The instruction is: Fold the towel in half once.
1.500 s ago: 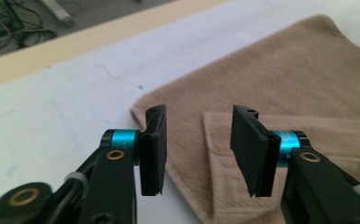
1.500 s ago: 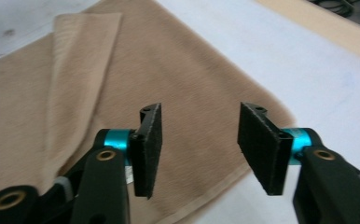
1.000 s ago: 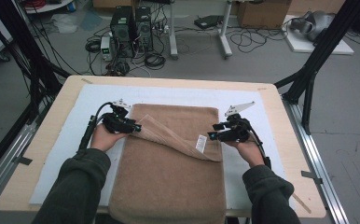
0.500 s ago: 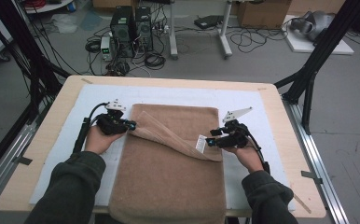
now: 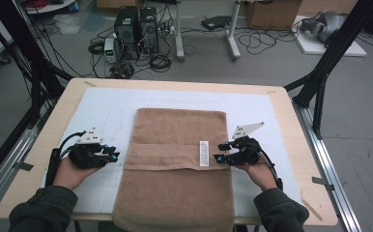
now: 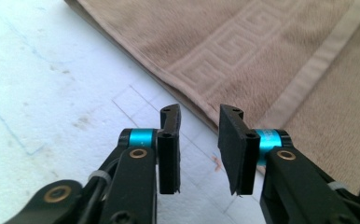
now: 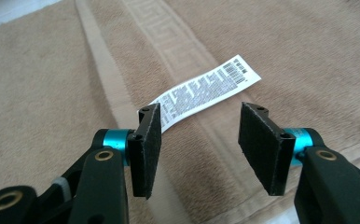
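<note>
**Q:** Since it lies folded on the white mat of the counter (image 5: 281, 104), how would the brown towel (image 5: 177, 145) handle, and where should it be taken?

**A:** Judged soft, limp and light; it would sag from any single grip. Best taken at the two corners of the folded-over band, with both layers pinched. It lies mid-counter, near end draping over the near edge.

**Q:** State of each tool?

**A:** Left tool (image 5: 113, 155) sits off the towel's left edge, jaws having just been opening, nothing between them. Right tool (image 5: 218, 158) hovers over the right edge by the care label (image 5: 204, 153), jaws part open, empty.

**Q:** What is hard to make out?

**A:** The overhanging end is cut off at the frame's bottom; the number of layers under the fold cannot be told.
</note>
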{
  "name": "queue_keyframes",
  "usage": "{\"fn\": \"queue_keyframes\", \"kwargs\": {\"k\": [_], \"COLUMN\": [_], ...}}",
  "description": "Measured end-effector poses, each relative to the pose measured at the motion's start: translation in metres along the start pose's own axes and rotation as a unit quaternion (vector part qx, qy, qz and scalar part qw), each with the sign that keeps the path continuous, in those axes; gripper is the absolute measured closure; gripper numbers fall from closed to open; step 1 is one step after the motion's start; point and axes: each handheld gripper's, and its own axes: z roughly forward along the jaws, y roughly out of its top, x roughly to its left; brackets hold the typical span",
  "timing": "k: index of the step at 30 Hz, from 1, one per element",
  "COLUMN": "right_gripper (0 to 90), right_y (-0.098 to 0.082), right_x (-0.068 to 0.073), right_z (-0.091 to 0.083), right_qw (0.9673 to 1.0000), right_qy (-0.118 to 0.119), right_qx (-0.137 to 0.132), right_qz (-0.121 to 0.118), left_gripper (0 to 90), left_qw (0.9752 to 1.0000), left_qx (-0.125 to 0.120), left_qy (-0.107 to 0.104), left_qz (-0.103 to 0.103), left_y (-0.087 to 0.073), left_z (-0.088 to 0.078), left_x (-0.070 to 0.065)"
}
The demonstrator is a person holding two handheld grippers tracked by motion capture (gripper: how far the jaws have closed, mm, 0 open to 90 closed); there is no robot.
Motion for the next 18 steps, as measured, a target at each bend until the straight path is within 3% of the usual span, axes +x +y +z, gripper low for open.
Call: {"fn": "queue_keyframes", "kwargs": {"k": [9, 13, 14, 18], "right_gripper": [56.1, 57.7, 57.8, 66.8], "right_y": [-0.014, -0.024, -0.026, -0.029], "right_x": [0.006, 0.003, 0.003, 0.004], "right_z": [0.003, 0.008, 0.009, 0.011], "right_qw": [0.9995, 0.9990, 0.9993, 0.9995], "right_qy": [-0.004, -0.007, -0.007, -0.012], "right_qx": [0.030, 0.045, 0.037, 0.029], "right_qz": [-0.011, 0.003, 0.003, 0.001], "left_gripper": [59.6, 59.5, 59.3, 61.5], "left_qw": [0.9996, 0.9982, 0.9976, 0.9989], "left_qx": [0.019, 0.036, 0.045, 0.021], "left_qy": [-0.018, -0.046, -0.051, -0.036], "left_qz": [0.010, 0.013, 0.013, 0.018], "left_y": [0.006, 0.004, 0.002, -0.004], "left_z": [0.036, 0.050, 0.055, 0.056], "left_x": [-0.010, -0.014, -0.016, -0.019]}}
